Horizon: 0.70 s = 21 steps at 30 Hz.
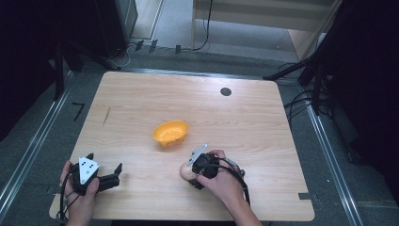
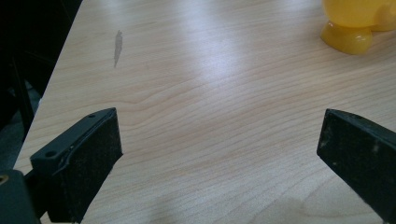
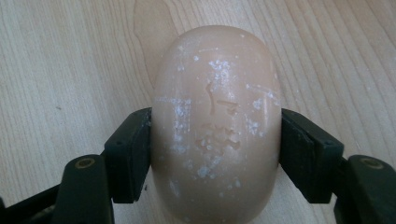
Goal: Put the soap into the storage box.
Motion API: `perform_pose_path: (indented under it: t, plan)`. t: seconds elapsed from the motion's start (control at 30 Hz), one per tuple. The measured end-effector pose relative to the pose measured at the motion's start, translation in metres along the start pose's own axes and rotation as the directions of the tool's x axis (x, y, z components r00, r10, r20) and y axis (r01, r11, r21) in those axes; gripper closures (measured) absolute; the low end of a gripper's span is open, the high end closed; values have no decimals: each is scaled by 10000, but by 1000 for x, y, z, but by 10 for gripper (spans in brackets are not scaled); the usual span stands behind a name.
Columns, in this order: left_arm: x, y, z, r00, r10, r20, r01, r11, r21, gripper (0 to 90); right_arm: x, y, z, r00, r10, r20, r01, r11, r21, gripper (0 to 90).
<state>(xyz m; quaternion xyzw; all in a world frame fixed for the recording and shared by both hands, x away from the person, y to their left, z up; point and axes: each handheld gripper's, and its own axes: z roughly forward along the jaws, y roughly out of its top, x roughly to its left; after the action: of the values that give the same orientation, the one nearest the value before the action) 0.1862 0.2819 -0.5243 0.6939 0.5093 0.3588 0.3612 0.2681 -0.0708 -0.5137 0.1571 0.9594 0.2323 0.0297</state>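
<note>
Right hand-held gripper (image 3: 215, 140) clamps a pale tan, oval soap-like bar (image 3: 215, 126) on wooden worktop (image 1: 244, 117); left hand-held gripper (image 2: 219, 154) wide open, w/ nothing between.

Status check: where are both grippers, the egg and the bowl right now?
Right gripper shut on egg, low over table. Left gripper open, empty. Yellow bowl mid-table, path clear.

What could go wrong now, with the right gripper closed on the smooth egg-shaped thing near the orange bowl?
1. The egg-shaped thing is rounded and smooth; the right gripper presses only on its sides, so it may slip out when lifted.
2. The orange bowl looks light and stands on a small foot; a bump might tip it.
</note>
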Motion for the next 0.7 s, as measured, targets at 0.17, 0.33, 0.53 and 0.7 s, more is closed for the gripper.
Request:
perform_pose_path:
  t: [0.17, 0.33, 0.53, 0.7]
  plan:
    - [0, 0, 0, 10000, 7, -4, -7, 10000, 6, 3, 0, 0, 0, 10000, -44, -13, 44, 10000, 14, 323]
    - [0, 0, 0, 10000, 2, -46, -2, 10000, 18, 2, -1, 2, 0, 10000, -34, -27, 34, 9999, 168, 328]
    - [0, 0, 0, 10000, 16, -43, -16, 10000, 20, 3, -3, 2, 0, 10000, -37, 12, 36, 9999, 123, 331]
    - [0, 0, 0, 10000, -5, -45, 5, 10000, 7, 3, -3, 4, 0, 10000, 31, 28, -32, 9995, 314, 332]
